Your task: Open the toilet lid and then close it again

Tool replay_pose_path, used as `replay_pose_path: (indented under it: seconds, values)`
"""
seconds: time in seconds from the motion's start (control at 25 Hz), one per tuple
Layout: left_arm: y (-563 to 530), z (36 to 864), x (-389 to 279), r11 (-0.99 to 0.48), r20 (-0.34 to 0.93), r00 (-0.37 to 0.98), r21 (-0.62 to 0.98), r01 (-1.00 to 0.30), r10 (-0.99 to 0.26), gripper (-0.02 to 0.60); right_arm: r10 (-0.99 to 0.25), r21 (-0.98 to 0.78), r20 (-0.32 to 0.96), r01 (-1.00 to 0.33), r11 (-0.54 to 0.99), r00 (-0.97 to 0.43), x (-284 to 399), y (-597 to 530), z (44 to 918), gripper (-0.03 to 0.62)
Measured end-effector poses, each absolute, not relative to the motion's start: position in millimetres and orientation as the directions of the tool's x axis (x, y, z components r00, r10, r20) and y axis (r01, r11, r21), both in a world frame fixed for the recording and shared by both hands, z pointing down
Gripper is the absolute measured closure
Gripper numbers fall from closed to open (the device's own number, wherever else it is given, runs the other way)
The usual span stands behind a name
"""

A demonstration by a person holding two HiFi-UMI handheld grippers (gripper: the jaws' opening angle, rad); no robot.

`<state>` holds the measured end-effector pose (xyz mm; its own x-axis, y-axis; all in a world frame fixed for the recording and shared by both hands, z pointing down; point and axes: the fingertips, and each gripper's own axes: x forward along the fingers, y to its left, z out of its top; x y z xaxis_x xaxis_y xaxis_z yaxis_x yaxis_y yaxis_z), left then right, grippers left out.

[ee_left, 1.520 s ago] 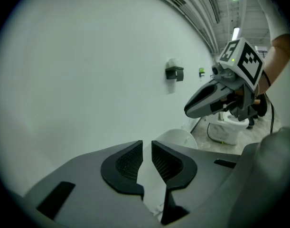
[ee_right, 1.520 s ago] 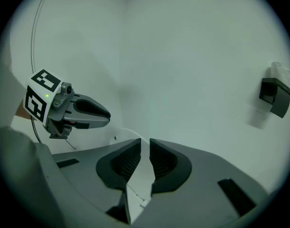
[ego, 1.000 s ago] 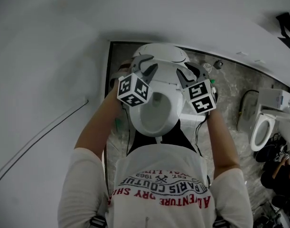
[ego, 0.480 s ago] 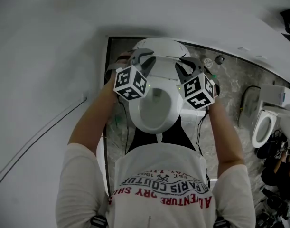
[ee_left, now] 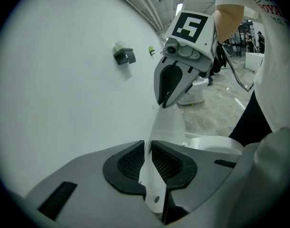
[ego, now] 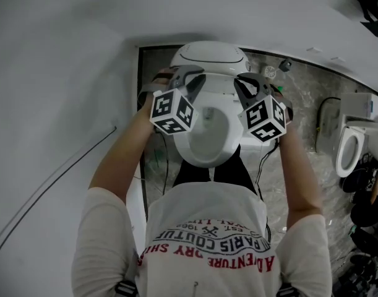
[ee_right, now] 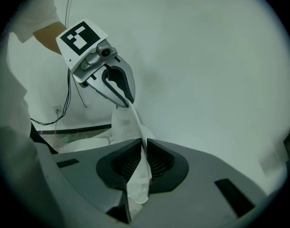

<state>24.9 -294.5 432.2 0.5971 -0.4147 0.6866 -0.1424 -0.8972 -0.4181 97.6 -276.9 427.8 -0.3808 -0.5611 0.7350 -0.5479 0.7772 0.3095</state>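
Overhead, the white toilet [ego: 187,150] stands at the floor's wall edge, its bowl open toward the person. Its lid [ego: 210,55] is raised at the far end, with its long axis tilting up from the hinge. The left gripper [ego: 184,82] and right gripper [ego: 245,85] flank it. The left fingers [ee_left: 128,163] are closing on the lid's rim, and the right fingers [ee_right: 159,163] clench the opposite rim.

We're seeing the white toilet lid [ego: 210,57] standing raised at the far end of the toilet bowl [ego: 207,138], so the bowl is lying uncovered below it. In the left gripper view the toilet lid [ee_left: 166,127] is showing edge-on as a thin, smooth white sheet. In the right gripper view the lid [ee_right: 130,127] is curving slightly along its rim.
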Motion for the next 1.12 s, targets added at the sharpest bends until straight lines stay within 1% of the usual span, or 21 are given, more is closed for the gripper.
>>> replay_pose_path:
  seconds: [0.52,0.76,1.12]
  values:
    - [-218.1,429.1,16.9,-0.912,0.658,0.659,-0.396,-0.109,-0.364,0.535,-0.565,0.350,0.747,-0.514,0.783,-0.351,89.7,-202.0,427.6,0.554]
    - [-183.4,431.2,9.0,-0.905,0.655,0.650,-0.405,-0.129,-0.386,0.535,-0.586,0.382,0.730,-0.503,0.776,-0.350,81.6,-166.7,430.5,0.554]
    - [-116.8,449.1,-3.1,-0.888,0.649,0.620,-0.417,-0.195,-0.441,0.532,-0.550,0.378,0.747,-0.442,0.813,-0.374,69.5,-99.8,449.0,0.554]
